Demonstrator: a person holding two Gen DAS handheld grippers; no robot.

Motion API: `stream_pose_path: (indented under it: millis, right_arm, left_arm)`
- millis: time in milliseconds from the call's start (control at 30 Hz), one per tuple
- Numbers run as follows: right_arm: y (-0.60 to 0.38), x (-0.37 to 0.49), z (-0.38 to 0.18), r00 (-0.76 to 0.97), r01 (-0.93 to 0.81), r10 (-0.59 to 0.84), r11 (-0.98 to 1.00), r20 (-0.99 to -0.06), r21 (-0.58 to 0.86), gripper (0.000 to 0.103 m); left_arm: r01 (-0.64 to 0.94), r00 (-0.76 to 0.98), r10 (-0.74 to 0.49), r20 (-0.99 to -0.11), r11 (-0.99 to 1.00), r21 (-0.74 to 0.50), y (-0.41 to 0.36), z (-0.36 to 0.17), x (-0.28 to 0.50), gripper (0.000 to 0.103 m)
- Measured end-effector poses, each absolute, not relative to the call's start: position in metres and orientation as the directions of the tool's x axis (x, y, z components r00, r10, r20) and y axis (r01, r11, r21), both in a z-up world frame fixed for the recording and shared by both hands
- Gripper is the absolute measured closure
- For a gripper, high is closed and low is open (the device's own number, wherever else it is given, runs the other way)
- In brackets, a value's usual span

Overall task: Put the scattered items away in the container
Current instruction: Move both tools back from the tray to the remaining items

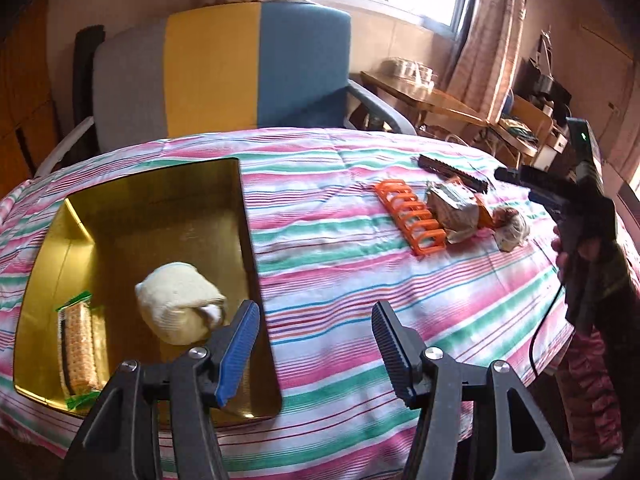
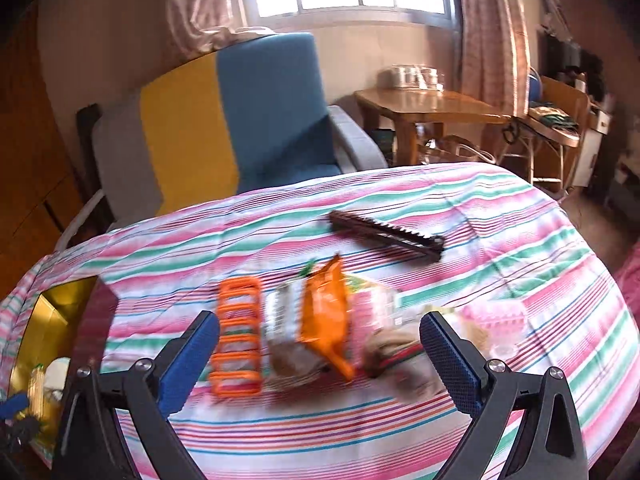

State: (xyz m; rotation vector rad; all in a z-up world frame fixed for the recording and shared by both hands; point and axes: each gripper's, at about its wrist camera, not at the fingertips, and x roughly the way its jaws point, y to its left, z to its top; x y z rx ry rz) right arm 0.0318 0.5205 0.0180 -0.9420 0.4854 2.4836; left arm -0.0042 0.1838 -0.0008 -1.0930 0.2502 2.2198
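A gold tin (image 1: pixel 244 216) lies open at the left of the striped table. It holds a cream rolled sock (image 1: pixel 180 304) and a biscuit packet (image 1: pixel 78 348). My left gripper (image 1: pixel 314 320) hovers open over the tin's right wall, with nothing between its fingers. To the right lie an orange rack (image 1: pixel 412 220), a crumpled snack bag (image 1: pixel 456 208), a rolled sock (image 1: pixel 514 230) and a dark toothed bar (image 1: pixel 452 170). My right gripper (image 2: pixel 320 324) stands wide open above the snack bag (image 2: pixel 324 320), between the orange rack (image 2: pixel 238 344) and the rolled sock (image 2: pixel 392 348), holding nothing.
A pink item (image 2: pixel 496 316) lies right of the sock, blurred. The dark bar (image 2: pixel 388 236) lies farther back. A grey, yellow and blue armchair (image 1: pixel 224 72) stands behind the table, and a wooden side table (image 2: pixel 424 104) is at the back right. The tin (image 2: pixel 52 308) sits at the left edge.
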Motion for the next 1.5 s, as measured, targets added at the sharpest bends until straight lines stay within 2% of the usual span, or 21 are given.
stream_pose_path:
  millis: [167,300,433,700,833,933,1100,1367,1500]
  right_arm:
    - [0.596,0.029,-0.014,-0.686,-0.527,0.079,-0.739,-0.723,0.419,0.002]
    - [0.594,0.039,-0.034,-0.728,-0.443,-0.1,-0.686,-0.678,0.577,0.002]
    - [0.563,0.061,-0.044,-0.765,-0.341,-0.233,-0.644,-0.601,0.685,0.001]
    - [0.493,0.093,-0.068,-0.76,-0.23,-0.406,-0.562,-0.507,0.795,0.0]
    - [0.496,0.111,-0.065,-0.805,-0.227,-0.373,-0.524,-0.461,0.821,0.0]
    - [0.514,0.128,-0.064,-0.833,-0.275,-0.294,-0.514,-0.468,0.813,0.0]
    - [0.547,0.159,-0.063,-0.846,-0.379,-0.156,-0.496,-0.51,0.781,0.0]
    - [0.595,0.198,-0.06,-0.827,-0.487,-0.013,-0.481,-0.562,0.729,0.0]
    - [0.618,0.193,-0.051,-0.809,-0.529,0.055,-0.502,-0.585,0.684,0.0]
  left_arm:
    - [-0.668,-0.394,0.465,-0.793,-0.737,-0.1,0.208,-0.012,0.008,0.043]
    - [-0.682,-0.365,0.454,-0.813,-0.725,-0.099,0.218,-0.022,0.009,0.043]
    - [-0.693,-0.337,0.451,-0.827,-0.713,-0.106,0.228,-0.028,0.011,0.043]
    - [-0.743,-0.29,0.494,-0.819,-0.656,-0.133,0.253,-0.026,0.02,0.043]
    - [-0.797,-0.269,0.538,-0.799,-0.59,-0.129,0.276,-0.017,0.029,0.043]
    - [-0.847,-0.238,0.584,-0.776,-0.515,-0.128,0.298,-0.007,0.038,0.042]
    - [-0.895,-0.165,0.617,-0.77,-0.421,-0.147,0.34,-0.003,0.047,0.041]
    - [-0.926,-0.113,0.65,-0.752,-0.343,-0.157,0.397,0.003,0.052,0.041]
    - [-0.929,-0.099,0.624,-0.775,-0.336,-0.152,0.43,-0.007,0.043,0.041]
